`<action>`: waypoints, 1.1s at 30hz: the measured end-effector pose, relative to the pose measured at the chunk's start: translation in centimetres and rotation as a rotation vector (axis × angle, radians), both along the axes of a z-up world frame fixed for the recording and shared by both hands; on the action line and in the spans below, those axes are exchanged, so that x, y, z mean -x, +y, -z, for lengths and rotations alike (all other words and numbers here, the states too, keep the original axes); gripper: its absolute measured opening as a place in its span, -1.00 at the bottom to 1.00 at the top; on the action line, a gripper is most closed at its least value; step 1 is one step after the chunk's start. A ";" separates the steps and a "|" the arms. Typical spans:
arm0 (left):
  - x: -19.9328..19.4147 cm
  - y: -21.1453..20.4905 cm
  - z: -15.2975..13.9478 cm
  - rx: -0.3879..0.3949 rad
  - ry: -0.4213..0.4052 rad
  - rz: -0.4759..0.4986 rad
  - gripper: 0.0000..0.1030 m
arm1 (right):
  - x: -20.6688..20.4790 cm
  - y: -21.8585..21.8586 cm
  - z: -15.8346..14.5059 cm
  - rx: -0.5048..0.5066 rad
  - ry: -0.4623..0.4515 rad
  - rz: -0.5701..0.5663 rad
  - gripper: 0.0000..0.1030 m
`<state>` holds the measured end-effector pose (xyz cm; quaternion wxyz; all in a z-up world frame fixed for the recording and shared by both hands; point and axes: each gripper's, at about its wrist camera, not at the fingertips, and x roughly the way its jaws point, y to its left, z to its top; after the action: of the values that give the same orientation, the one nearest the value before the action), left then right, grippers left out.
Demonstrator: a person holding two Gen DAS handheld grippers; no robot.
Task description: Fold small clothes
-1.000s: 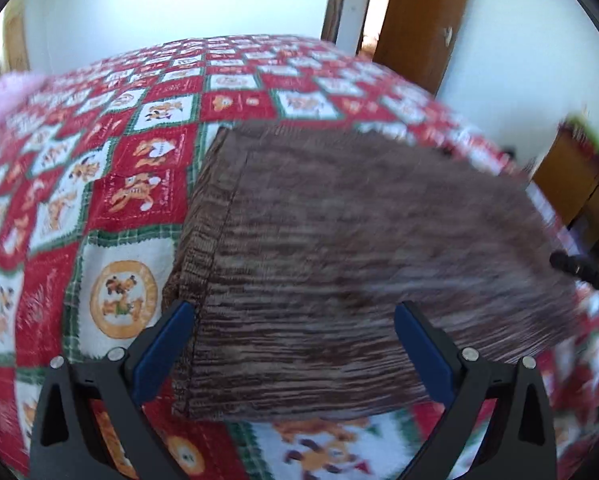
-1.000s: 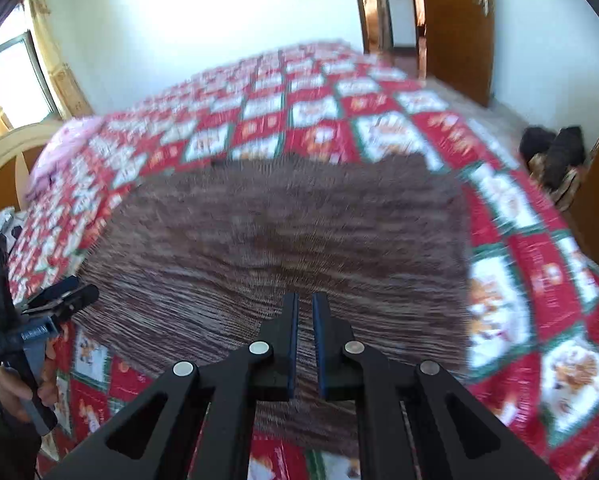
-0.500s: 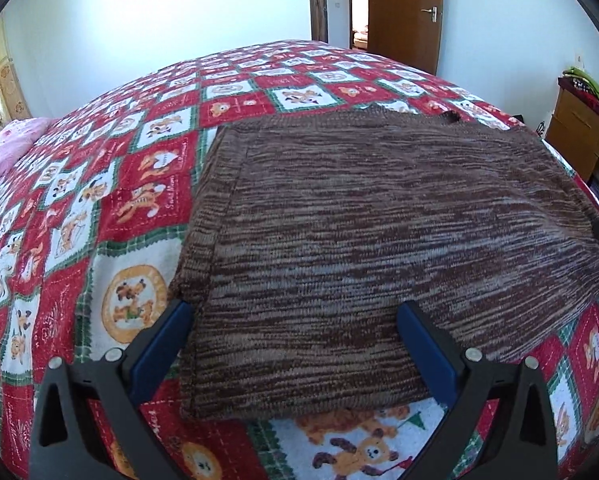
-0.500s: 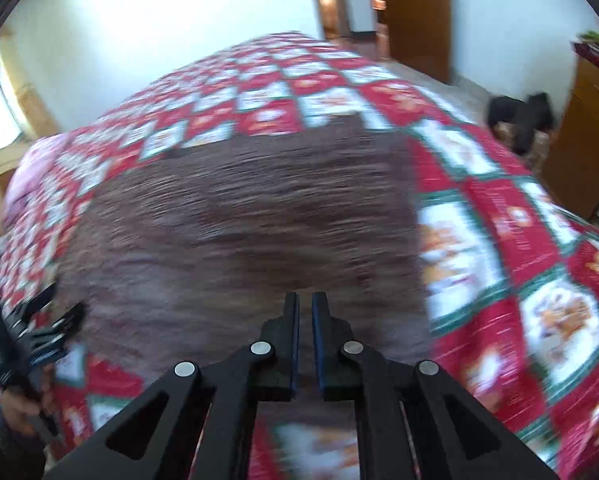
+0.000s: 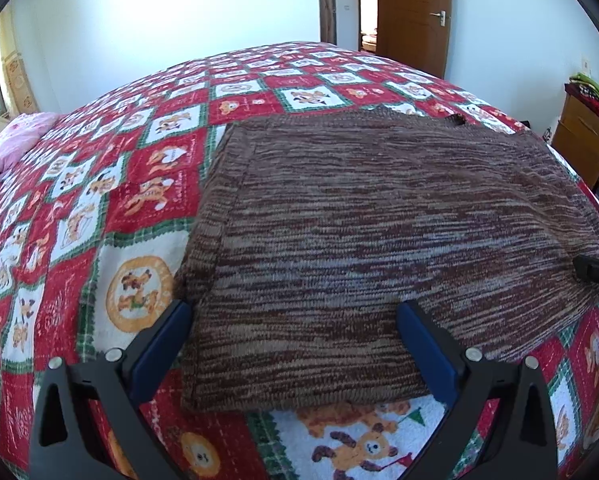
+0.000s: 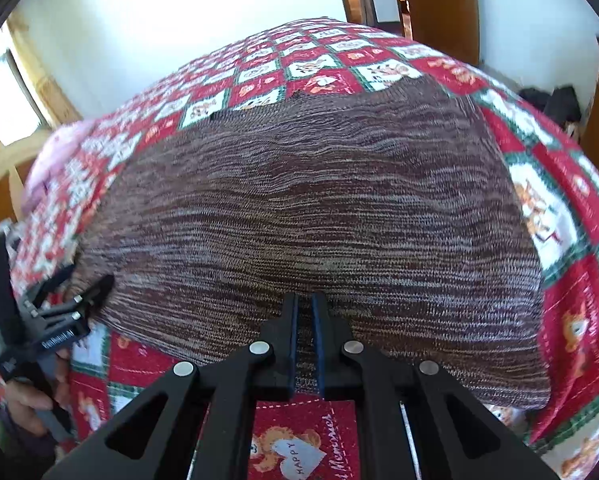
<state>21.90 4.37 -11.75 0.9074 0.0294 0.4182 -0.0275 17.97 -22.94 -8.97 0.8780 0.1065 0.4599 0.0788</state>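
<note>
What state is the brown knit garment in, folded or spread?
Folded. The brown knit garment lies as a compact rectangle on the bedspread, and a doubled layer shows along its left edge.

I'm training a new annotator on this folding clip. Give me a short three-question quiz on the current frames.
1. True or false: the left gripper is open.
2. The right gripper is shut on what? A pillow, B brown knit garment, C nothing.
3. Fill in: the garment lies on a red, white and green ______.

Key: 1 true; 2 B, it pinches the near edge; 3 bedspread.
</note>
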 end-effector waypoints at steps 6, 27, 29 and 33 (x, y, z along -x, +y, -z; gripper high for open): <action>0.4 0.8 0.0 0.068 0.036 -0.059 1.00 | 0.2 -0.7 0.3 -0.099 0.000 0.024 -0.87; -0.6 3.5 -0.5 0.443 -0.036 -0.344 -0.50 | 0.6 -1.6 0.5 -0.160 -0.004 0.036 -0.86; -0.4 4.9 0.0 0.539 -0.042 -0.348 -0.57 | 0.6 -1.4 0.5 -0.153 -0.004 0.035 -0.86; 0.4 5.4 0.4 0.565 -0.068 -0.307 -0.71 | 0.5 -0.7 0.0 -0.099 -0.002 0.029 -0.86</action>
<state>21.46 9.77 -12.19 0.8867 -0.2862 0.3632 -0.0043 17.50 -23.68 -8.94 0.8733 0.1564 0.4528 0.0890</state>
